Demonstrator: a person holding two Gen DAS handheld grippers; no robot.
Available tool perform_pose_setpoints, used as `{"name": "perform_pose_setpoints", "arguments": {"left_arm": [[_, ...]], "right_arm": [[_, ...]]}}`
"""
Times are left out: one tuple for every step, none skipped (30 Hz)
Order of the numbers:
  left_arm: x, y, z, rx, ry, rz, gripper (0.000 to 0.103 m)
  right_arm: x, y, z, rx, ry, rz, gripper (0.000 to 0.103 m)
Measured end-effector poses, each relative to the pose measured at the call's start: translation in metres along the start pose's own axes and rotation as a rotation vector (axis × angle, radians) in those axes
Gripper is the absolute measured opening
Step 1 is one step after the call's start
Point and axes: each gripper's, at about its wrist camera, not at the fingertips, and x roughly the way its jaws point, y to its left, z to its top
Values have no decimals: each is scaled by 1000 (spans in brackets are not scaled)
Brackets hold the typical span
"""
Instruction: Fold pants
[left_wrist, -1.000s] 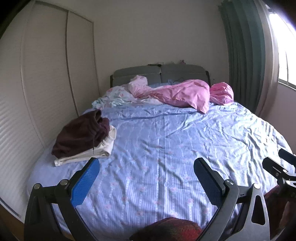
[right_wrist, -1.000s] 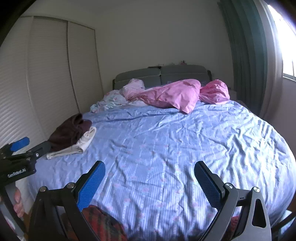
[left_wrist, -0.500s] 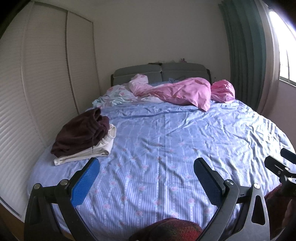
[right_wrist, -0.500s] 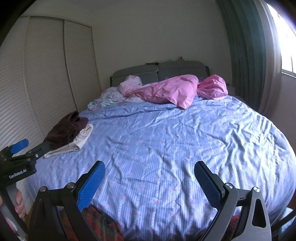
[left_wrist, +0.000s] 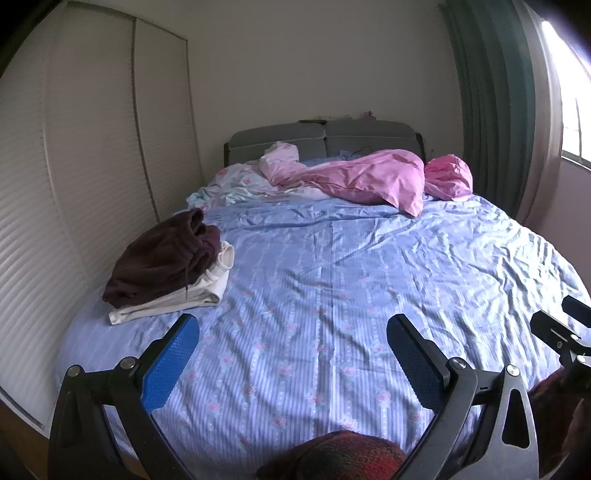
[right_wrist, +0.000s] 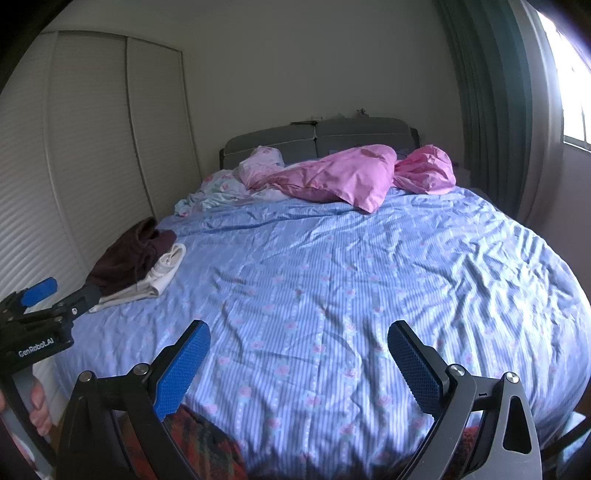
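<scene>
Dark brown pants (left_wrist: 159, 254) lie bunched on a folded cream garment (left_wrist: 173, 301) at the left side of the bed; the right wrist view shows the brown pants (right_wrist: 129, 254) and cream garment (right_wrist: 164, 275) too. My left gripper (left_wrist: 291, 354) hangs open over the near part of the blue sheet, holding nothing. My right gripper (right_wrist: 297, 362) is open as well, over the same near edge. Each appears in the other's view: the right gripper (left_wrist: 565, 332) at the far right, the left gripper (right_wrist: 37, 317) at the far left with a hand (right_wrist: 37, 406) on its handle.
The bed (left_wrist: 351, 280) carries a wrinkled blue striped sheet. A pink duvet (left_wrist: 373, 177) and pale bedding are heaped by the grey headboard (left_wrist: 325, 138). White wardrobe doors (left_wrist: 92, 166) stand left, a green curtain (left_wrist: 495, 103) right. Red plaid cloth (left_wrist: 332, 458) shows at the bottom edge.
The bed has risen slightly in both views, so both grippers have tipped or dropped a little. Both stay open, and the garments have not moved.
</scene>
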Motion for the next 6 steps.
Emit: {"name": "perform_pose_setpoints", "arguments": {"left_arm": [[0, 0, -1, 2, 1, 0, 103], [0, -1, -1, 2, 1, 2, 103], [0, -1, -1, 1, 1, 0, 103], [0, -1, 0, 2, 2, -1, 103], [0, -1, -1, 1, 3, -1, 103], [1, -1, -1, 0, 5, -1, 103]], "right_arm": [[1, 0, -1, 1, 1, 1, 98], [0, 0, 0, 1, 0, 0, 98], [1, 0, -1, 1, 2, 0, 98], [0, 0, -1, -2, 2, 0, 98], [0, 0, -1, -2, 3, 0, 98], [1, -1, -1, -2, 3, 0, 98]]}}
